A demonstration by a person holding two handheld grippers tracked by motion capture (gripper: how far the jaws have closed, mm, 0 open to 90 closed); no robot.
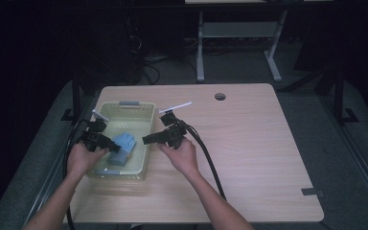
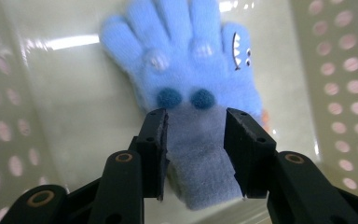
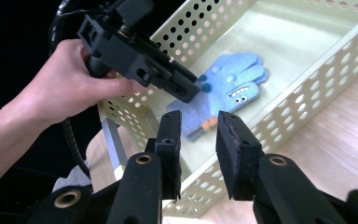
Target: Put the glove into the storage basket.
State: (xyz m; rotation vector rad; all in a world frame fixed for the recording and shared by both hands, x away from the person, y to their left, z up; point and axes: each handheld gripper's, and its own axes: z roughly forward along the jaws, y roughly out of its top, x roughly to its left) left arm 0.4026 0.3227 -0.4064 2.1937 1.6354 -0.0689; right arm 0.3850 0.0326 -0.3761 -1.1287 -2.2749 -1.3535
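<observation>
Okay, pale yellow perforated basket (image 1: 139, 112) on the counter's (image 1: 249, 143) left part holds one blue knit glove (image 2: 191, 70) lying flat on its floor. Left gripper (image 2: 196, 140) is inside, fingers (image 2: 154, 149) spread either side of the glove's cuff, pads not pressing. Right gripper (image 3: 198, 144) hovers over the basket's near rim, fingers apart, holding nothing. Light wood counter mostly bare; room dark.

L gripper (image 2: 196, 140) is pointing down into a pale perforated basket (image 2: 335, 93), jaws standing apart w/ the grey-blue cuff of a blue knit glove (image 2: 191, 60) lying between them; pads aren't pressing it (small gaps either side). Glove fingers are spreading toward 12 o'clock, a monster face w/ teeth sitting at approx 1 o'clock, two dark-blue pompoms just above the jaw tips.
</observation>
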